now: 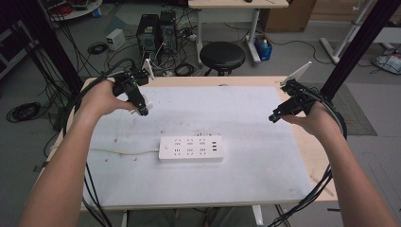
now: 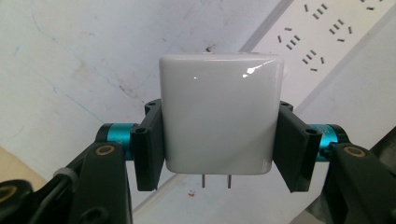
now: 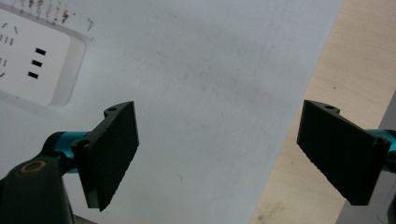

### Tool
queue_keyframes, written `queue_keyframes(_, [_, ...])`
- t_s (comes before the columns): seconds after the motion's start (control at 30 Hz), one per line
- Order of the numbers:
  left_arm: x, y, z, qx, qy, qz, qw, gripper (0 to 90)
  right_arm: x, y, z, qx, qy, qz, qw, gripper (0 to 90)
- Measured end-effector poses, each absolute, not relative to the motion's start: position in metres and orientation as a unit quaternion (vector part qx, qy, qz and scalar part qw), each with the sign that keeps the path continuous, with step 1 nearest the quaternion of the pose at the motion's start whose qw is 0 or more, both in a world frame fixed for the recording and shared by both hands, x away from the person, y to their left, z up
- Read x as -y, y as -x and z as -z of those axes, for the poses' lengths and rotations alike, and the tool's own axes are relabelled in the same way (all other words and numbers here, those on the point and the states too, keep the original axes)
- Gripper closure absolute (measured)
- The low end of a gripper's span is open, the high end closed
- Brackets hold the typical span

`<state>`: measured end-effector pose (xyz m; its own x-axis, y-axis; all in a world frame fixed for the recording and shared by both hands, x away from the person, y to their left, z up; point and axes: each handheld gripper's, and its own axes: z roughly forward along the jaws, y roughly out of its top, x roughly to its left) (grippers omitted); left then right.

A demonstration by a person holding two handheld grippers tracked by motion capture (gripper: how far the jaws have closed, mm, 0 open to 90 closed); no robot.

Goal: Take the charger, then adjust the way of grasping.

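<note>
A glossy white square plug adapter [image 2: 220,114], two metal prongs pointing down from its underside, is clamped between the jaws of the left gripper [image 2: 219,149] above the table. A white power strip [image 1: 191,148] (sockets and USB ports face up) lies flat mid-table on the white mat [image 1: 265,142].

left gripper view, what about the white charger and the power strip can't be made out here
- White charger: its prong side faces away; just two prong tips show under its body.
- Power strip: cut off by the top and right edges, partly behind the charger.
- High view: the charger in the left gripper is too small to read.
</note>
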<state>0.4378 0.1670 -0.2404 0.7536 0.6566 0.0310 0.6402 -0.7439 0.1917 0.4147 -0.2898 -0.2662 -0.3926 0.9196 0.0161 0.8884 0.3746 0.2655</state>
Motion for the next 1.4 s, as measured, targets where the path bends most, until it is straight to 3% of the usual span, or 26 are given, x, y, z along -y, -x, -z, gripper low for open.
queue_keyframes(0.17, [-0.156, -0.426, 0.234, -0.295, -0.944, -0.071, 0.125, 42.4, 0.286, -0.409, 0.261, -0.823, -0.549, -0.138, 0.047, 12.3])
queue_keyframes(0.4, [-0.128, -0.407, 0.238, -0.21, -0.945, -0.088, 0.235, 42.4, 0.284, -0.407, 0.252, -0.804, -0.558, -0.205, -0.003, 12.7])
queue_keyframes(0.57, [-0.111, -0.401, 0.249, -0.156, -0.942, -0.072, 0.29, 42.4, 0.272, -0.405, 0.254, -0.772, -0.564, -0.279, -0.089, 20.6])
queue_keyframes(0.6, [-0.108, -0.4, 0.253, -0.146, -0.941, -0.072, 0.297, 42.4, 0.272, -0.405, 0.254, -0.772, -0.564, -0.279, -0.089, 20.6])
queue_keyframes(0.7, [-0.095, -0.401, 0.265, -0.123, -0.939, -0.064, 0.316, 42.4, 0.263, -0.405, 0.258, -0.752, -0.569, -0.299, -0.143, 21.0])
queue_keyframes(0.77, [-0.086, -0.401, 0.271, -0.114, -0.937, -0.06, 0.325, 42.4, 0.256, -0.406, 0.262, -0.739, -0.569, -0.315, -0.179, 30.1])
queue_keyframes(0.83, [-0.083, -0.401, 0.273, -0.111, -0.936, -0.062, 0.328, 42.4, 0.253, -0.406, 0.262, -0.736, -0.566, -0.324, -0.186, 30.3])
queue_keyframes(0.87, [-0.073, -0.4, 0.277, -0.103, -0.934, -0.066, 0.335, 42.4, 0.245, -0.405, 0.265, -0.725, -0.556, -0.348, -0.209, 35.3])
queue_keyframes(1.07, [-0.04, -0.393, 0.285, -0.067, -0.929, -0.074, 0.357, 42.4, 0.23, -0.405, 0.267, -0.712, -0.548, -0.365, -0.245, 43.4])
queue_keyframes(1.4, [-0.011, -0.383, 0.288, -0.025, -0.927, -0.11, 0.357, 42.4, 0.205, -0.408, 0.28, -0.71, -0.556, -0.337, -0.27, 45.0])
